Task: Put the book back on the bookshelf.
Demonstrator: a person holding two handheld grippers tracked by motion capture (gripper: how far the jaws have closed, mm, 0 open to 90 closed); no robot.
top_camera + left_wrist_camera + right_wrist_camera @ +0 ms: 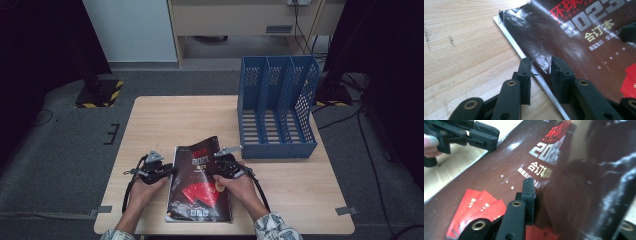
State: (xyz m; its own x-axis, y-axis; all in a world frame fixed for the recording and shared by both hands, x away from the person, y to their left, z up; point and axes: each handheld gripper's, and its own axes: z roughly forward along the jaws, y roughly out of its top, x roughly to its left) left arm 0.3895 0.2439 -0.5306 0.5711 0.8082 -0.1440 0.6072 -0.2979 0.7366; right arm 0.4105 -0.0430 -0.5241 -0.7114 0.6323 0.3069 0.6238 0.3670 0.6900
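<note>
High view shows a glossy magazine (200,182) lying on the pale wooden worktop (165,117), near the person's edge and just in front of and to the left of the blue file rack (276,107), which stands at the far right with three slots. The cover is dark brown to black, with red and silver lettering at the top, the figures 2023 in silver, and a fan of red cards lower down. Its long axis runs from the person's edge toward the far side, and the top of the cover tilts a little toward the rack; the far right corner curls up off the wood.

The left claw (169,171) is at the magazine's left edge, on the side away from the rack. In the left gripper view its jaws stand part open astride that edge (541,72): one on the wood side, one over the cover, with a gap between them, so it is released and grips nothing.

The right claw (217,167) rests on the cover's right half, the side nearer the rack. In the right gripper view one jaw lies against the top of the cover, while the lifted, bowed right part of the magazine (579,182) hides the other jaw, so I cannot tell whether this claw is clenched on the pages or loose
</note>
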